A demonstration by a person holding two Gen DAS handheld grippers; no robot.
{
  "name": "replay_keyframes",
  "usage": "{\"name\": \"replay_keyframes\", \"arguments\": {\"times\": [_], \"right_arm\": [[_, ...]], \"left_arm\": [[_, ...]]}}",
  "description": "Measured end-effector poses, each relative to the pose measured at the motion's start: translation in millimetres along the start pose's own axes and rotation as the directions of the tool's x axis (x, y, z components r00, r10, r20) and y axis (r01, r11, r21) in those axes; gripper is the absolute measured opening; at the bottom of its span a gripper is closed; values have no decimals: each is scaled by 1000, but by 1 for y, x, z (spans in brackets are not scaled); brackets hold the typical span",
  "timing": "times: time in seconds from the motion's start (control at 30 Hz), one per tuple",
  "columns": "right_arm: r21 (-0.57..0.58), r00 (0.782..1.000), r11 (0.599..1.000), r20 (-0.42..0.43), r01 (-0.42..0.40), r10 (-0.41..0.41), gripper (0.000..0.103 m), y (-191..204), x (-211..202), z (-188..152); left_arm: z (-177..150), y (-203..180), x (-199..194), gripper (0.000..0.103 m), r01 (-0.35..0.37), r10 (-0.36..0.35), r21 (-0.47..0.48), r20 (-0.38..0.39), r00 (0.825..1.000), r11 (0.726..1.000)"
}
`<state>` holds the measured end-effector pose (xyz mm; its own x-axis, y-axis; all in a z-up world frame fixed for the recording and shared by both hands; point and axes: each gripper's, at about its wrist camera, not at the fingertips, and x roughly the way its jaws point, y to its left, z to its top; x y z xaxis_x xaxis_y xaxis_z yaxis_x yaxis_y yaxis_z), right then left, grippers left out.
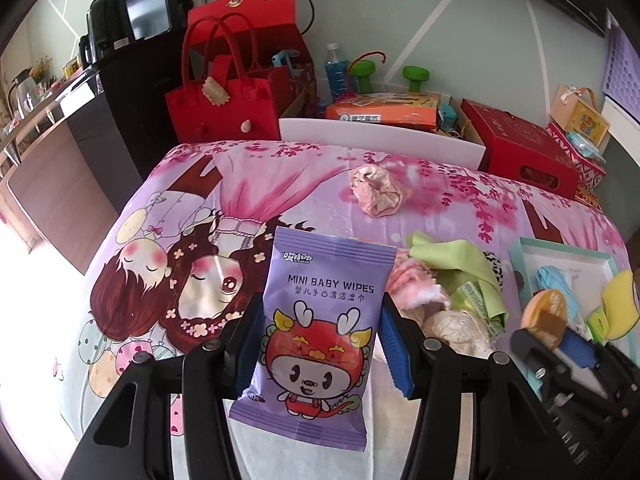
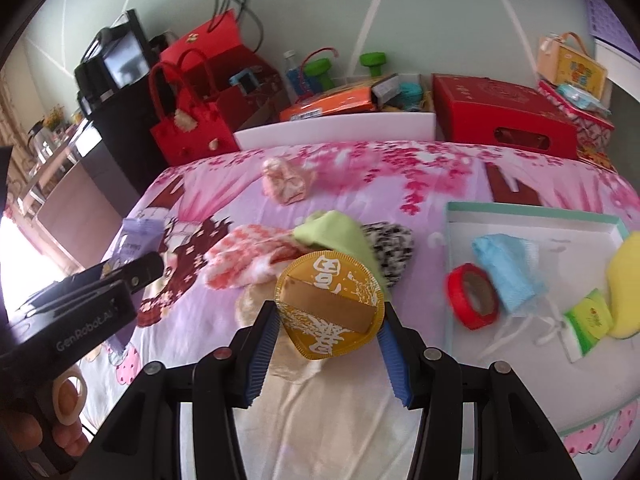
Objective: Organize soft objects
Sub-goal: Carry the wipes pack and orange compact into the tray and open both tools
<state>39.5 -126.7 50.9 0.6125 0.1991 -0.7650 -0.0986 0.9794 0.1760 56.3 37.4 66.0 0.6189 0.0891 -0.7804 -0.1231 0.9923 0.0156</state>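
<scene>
My left gripper (image 1: pixel 318 336) is shut on a purple pack of mini baby wipes (image 1: pixel 316 320), held above the bed. My right gripper (image 2: pixel 328 332) is shut on a round gold cloth pad (image 2: pixel 330 306) with white characters and a brown band. Below lies a heap of soft things: a green cloth (image 2: pixel 336 232), a pink-and-white fluffy piece (image 2: pixel 248 254), a black-and-white piece (image 2: pixel 390 246) and a cream lace piece (image 1: pixel 460 330). A crumpled pink cloth (image 1: pixel 374 194) lies alone farther back. The left gripper's body (image 2: pixel 80 304) shows at the left of the right wrist view.
A shallow white box with a teal rim (image 2: pixel 532 216) on the right holds a blue cloth (image 2: pixel 508 268), a red tape roll (image 2: pixel 472 296), a yellow sponge (image 2: pixel 624 284) and a green packet (image 2: pixel 590 318). Red bags (image 1: pixel 224 96) and boxes (image 2: pixel 504 116) stand behind the bed.
</scene>
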Motion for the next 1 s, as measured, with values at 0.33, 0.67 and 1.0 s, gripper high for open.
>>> {"name": "replay_keyframes", "arguments": {"times": [0.33,0.67,1.0], "right_arm": [[154,989,978,12,142,-146,53,-75,-25,2],[327,952,896,-40,300,-304,53,-167,-48,-13],[408,937,847,-72,341,-342,53,-210,-62,-29]], "left_arm": [[-3,-65,-15,56,64,-69,142,29,997,988],[-29,-165,-22,56,194,-202,336,-11,979,922],[-52,-227,-2,56,247,-231,422,-89,969,872]]}}
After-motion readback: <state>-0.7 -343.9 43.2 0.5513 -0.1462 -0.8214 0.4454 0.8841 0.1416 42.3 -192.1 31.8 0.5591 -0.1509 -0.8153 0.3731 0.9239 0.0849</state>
